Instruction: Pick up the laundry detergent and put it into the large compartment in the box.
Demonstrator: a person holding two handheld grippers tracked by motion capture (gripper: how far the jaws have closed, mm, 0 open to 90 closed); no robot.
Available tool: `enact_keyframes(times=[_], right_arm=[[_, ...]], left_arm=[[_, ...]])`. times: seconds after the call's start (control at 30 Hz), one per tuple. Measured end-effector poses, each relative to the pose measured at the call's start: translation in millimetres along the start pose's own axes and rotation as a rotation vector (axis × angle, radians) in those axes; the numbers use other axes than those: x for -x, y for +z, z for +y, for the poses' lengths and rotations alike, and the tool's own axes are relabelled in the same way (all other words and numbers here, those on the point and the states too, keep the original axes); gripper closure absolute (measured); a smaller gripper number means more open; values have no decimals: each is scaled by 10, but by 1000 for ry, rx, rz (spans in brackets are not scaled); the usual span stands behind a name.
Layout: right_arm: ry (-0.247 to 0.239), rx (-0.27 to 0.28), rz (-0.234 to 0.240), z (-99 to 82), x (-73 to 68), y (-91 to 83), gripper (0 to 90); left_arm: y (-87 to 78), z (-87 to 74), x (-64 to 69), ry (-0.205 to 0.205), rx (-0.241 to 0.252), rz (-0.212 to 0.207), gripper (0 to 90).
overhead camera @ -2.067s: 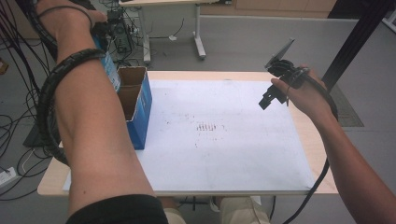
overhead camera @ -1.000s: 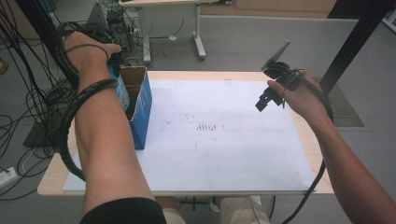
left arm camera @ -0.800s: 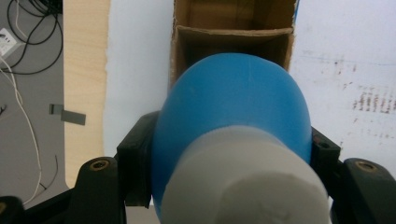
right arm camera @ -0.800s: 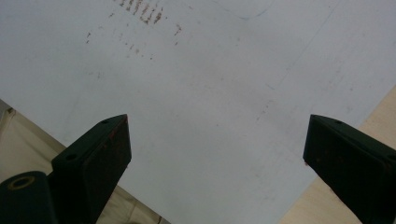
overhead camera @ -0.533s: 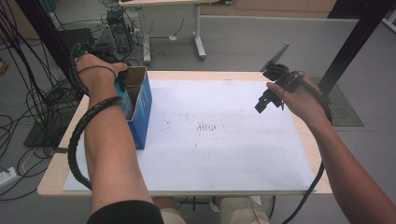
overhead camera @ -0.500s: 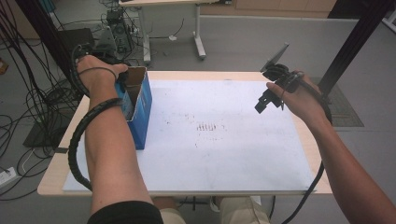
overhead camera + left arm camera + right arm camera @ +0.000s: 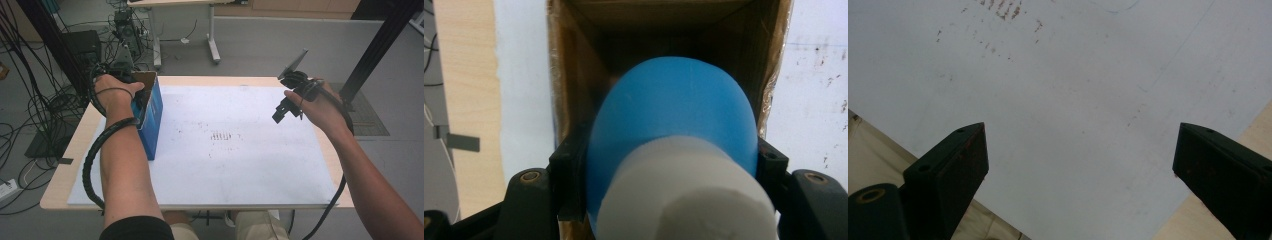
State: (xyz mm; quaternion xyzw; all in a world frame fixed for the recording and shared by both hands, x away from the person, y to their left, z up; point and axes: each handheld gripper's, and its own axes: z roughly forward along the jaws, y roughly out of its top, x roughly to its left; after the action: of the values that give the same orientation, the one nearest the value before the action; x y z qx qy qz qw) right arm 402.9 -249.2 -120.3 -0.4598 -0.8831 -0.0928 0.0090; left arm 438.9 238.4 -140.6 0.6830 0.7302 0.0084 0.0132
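Blue bottle over the box, on a scuffed white table sheet.
The left gripper point(image 7: 669, 200) clamped the blue bottle point(image 7: 674, 135) above the open cardboard box point(image 7: 150, 112); the right gripper point(image 7: 285, 107) hung with jaws apart over the white sheet point(image 7: 240, 165); cables point(image 7: 45, 100) littered the grey floor.

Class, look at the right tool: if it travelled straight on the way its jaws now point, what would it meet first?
Probably the white sheet covering the table; the right tool stands open and empty, with nothing visible between it and the sheet. Depth is hard to judge.
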Motion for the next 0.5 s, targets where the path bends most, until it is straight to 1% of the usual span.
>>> enact_keyframes(times=[0.03, 0.23, 0.37, 0.5], right_arm=[[3, 0, 1, -1, 7, 6, 77], [2, -2, 0, 4, 6, 12, 78], [5, 0, -3, -1, 5, 3, 77], [5, 1, -4, -7, 11, -5, 77]], left_arm=[[37, -4, -3, 1, 0, -4, 366], [135, 1, 26, 18, -12, 10, 365], [227, 22, 17, 33, -37, 5, 366], [283, 28, 15, 35, -50, 1, 366]])
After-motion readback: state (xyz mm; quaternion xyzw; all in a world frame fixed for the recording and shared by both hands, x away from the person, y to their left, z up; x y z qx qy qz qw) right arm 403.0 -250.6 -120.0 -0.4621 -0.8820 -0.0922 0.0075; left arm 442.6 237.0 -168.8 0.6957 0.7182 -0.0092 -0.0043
